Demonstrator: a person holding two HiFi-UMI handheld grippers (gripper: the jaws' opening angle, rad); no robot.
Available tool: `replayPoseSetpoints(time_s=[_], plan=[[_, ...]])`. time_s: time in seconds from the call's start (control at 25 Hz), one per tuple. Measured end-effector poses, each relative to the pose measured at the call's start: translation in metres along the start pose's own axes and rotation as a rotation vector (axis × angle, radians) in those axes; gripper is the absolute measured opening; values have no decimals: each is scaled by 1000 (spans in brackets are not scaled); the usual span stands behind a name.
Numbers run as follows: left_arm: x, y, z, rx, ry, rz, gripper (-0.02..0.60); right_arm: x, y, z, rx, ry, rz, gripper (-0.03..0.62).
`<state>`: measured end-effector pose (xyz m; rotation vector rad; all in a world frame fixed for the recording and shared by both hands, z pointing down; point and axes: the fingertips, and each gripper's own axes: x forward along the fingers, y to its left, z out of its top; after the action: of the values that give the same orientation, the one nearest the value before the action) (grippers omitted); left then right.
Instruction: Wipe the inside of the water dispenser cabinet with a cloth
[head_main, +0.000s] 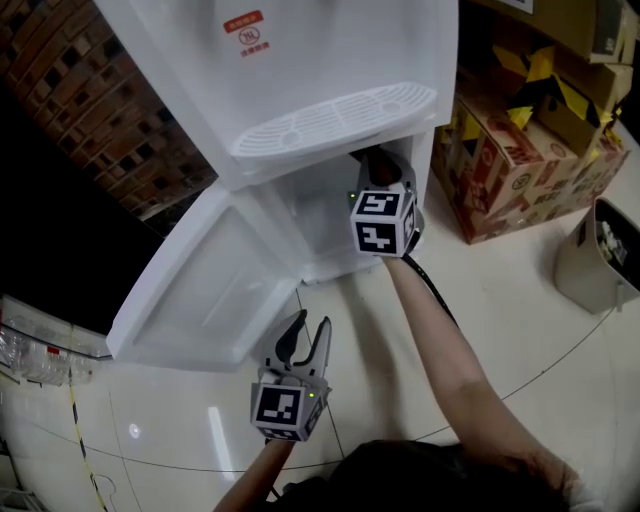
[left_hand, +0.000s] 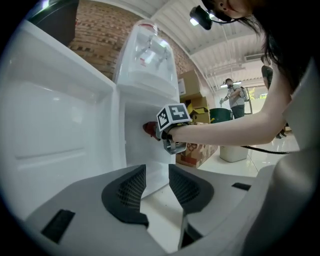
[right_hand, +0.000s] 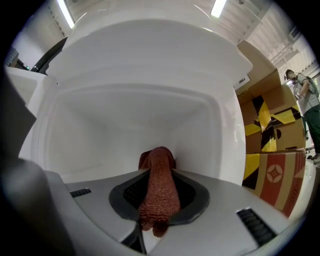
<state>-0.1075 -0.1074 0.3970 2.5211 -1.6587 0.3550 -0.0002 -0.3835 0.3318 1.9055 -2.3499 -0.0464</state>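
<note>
The white water dispenser (head_main: 300, 90) stands with its lower cabinet door (head_main: 215, 295) swung open to the left. My right gripper (head_main: 380, 175) reaches into the cabinet opening, its marker cube just outside. In the right gripper view that gripper (right_hand: 157, 175) is shut on a reddish-brown cloth (right_hand: 159, 192), whose bunched end pokes toward the white back wall of the cabinet (right_hand: 125, 120). The left gripper view shows the cloth (left_hand: 148, 129) at the cabinet mouth. My left gripper (head_main: 308, 335) hangs low over the floor beside the door, open and holding nothing (left_hand: 156, 185).
Cardboard boxes (head_main: 510, 160) with yellow-black tape are stacked right of the dispenser, and a white bin (head_main: 592, 262) stands further right. A dark cable (head_main: 440, 300) trails on the glossy floor. A brick wall (head_main: 110, 130) is behind. A person (left_hand: 234, 96) stands far off.
</note>
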Motion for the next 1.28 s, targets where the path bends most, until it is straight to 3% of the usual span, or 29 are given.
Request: replayPoseSetpoints(time_s=[0.36, 0.6, 0.96, 1.28], plan=[[-9, -4, -17, 27, 36, -2, 121, -6, 2, -118, 36, 254, -14, 81], [-12, -8, -11, -7, 27, 13, 121, -17, 0, -156, 51, 333, -23, 81], [-17, -14, -10, -21, 21, 18, 121, -34, -10, -153, 35, 334, -19, 81], [-11, -13, -21, -9, 8, 23, 121, -80, 8, -105, 55, 200, 136, 81]])
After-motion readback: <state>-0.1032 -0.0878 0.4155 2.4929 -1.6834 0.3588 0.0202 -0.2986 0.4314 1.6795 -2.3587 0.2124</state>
